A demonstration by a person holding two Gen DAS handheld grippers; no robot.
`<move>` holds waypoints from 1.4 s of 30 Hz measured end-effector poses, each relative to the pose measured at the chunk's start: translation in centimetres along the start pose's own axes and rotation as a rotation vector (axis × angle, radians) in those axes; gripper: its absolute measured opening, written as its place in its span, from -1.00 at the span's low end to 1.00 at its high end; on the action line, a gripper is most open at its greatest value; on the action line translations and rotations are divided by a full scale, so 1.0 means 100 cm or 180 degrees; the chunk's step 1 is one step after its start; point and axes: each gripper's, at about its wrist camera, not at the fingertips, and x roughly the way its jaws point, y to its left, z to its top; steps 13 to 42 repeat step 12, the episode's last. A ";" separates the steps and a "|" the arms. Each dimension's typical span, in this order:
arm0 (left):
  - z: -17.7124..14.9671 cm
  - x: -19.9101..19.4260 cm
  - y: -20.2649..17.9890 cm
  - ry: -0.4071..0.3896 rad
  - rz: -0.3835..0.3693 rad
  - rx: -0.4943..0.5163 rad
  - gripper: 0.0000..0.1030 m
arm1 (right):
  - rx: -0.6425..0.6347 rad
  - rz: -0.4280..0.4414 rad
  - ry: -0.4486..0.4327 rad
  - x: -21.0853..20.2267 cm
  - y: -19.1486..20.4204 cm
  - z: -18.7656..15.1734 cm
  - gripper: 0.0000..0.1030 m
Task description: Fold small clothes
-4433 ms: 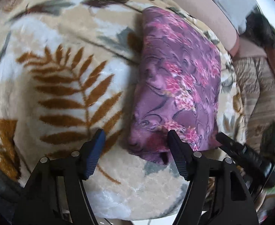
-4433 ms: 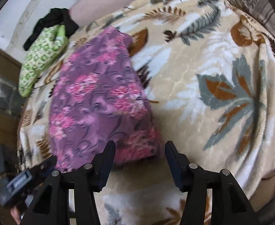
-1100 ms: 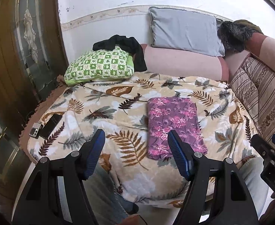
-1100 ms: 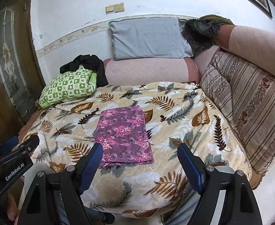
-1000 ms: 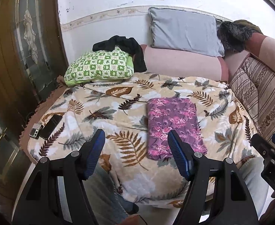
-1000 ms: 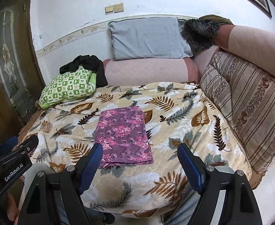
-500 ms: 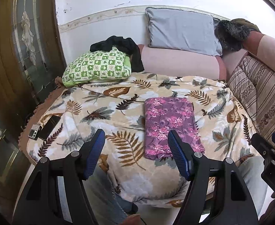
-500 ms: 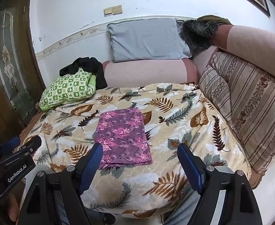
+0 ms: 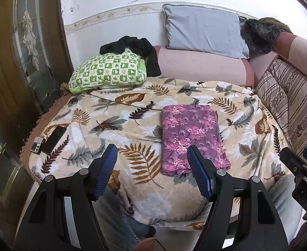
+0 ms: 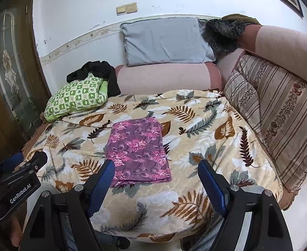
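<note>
A purple floral cloth (image 9: 192, 138) (image 10: 138, 150) lies folded into a neat rectangle on the leaf-patterned blanket (image 9: 120, 129) (image 10: 205, 146) over the sofa seat. My left gripper (image 9: 152, 165) is held back from the sofa's front edge, open, nothing between its blue pads. My right gripper (image 10: 156, 179) hangs likewise in front of the seat, open and empty. Neither gripper touches the cloth. Each gripper's body shows at the edge of the other's view.
A green checked pillow (image 9: 109, 71) with a black garment (image 9: 132, 46) sits at the back left. A grey cushion (image 9: 203, 31) leans on the wall; a striped cushion (image 10: 278, 108) lines the right. A phone and small device (image 9: 49, 140) lie at the blanket's left edge. A wooden door (image 9: 13, 62) stands left.
Several seconds ago both grippers were low at the cloth's near edge; they have since pulled up and back. Over the last second hardly anything has shifted.
</note>
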 end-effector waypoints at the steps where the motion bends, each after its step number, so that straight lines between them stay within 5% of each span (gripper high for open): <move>1: -0.001 0.004 0.000 0.0024 0.0011 0.0012 0.36 | 0.0007 0.0012 0.0027 0.005 -0.002 0.000 0.55; 12: -0.005 0.065 0.010 0.0352 -0.0190 -0.0071 0.36 | 0.0213 0.0198 0.0420 0.072 -0.028 0.001 0.55; 42: -0.005 0.065 0.010 0.0352 -0.0190 -0.0071 0.36 | 0.0213 0.0198 0.0420 0.072 -0.028 0.001 0.55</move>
